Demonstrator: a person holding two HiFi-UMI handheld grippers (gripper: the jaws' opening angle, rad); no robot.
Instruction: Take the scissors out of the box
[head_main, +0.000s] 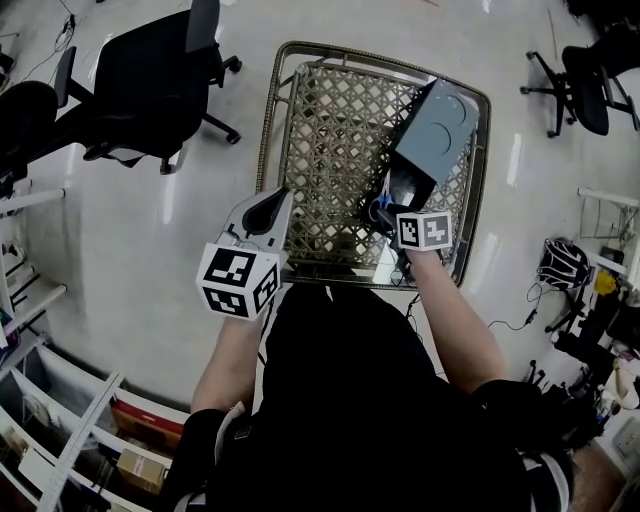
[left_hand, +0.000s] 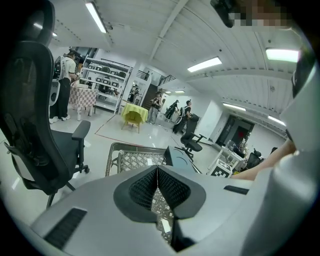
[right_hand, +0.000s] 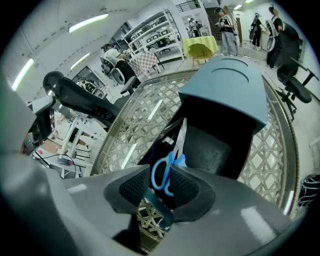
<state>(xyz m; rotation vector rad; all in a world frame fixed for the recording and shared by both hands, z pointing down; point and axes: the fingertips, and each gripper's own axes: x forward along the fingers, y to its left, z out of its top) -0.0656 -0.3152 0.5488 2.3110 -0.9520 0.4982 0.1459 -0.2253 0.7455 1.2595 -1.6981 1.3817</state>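
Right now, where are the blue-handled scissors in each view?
Head view: scissors, centre-right, blue handles at the open mouth of the grey-blue box.
Left gripper view: not in it.
Right gripper view: lower centre, handles between the open jaws of the right gripper.
Shared landmark: the grey-blue box on the woven table.

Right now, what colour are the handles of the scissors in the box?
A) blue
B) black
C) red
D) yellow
A: in the right gripper view, the scissors inside the open box show bright blue handle loops.
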